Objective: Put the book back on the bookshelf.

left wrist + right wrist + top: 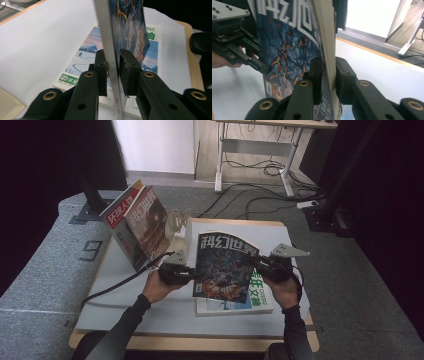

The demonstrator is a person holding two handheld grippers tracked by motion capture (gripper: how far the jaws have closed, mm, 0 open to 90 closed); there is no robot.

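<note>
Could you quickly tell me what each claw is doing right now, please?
Left claw: shut on the dark magazine, held upright.
Right claw: shut on the same magazine's opposite edge.

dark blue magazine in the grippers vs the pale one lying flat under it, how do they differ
The dark blue magazine with fiery cover art stands upright, gripped at its side edges by the left gripper and right gripper. The pale magazine with green lettering and a snowy scene lies flat on the white table, untouched. Both are glossy magazines with Chinese titles.
</note>
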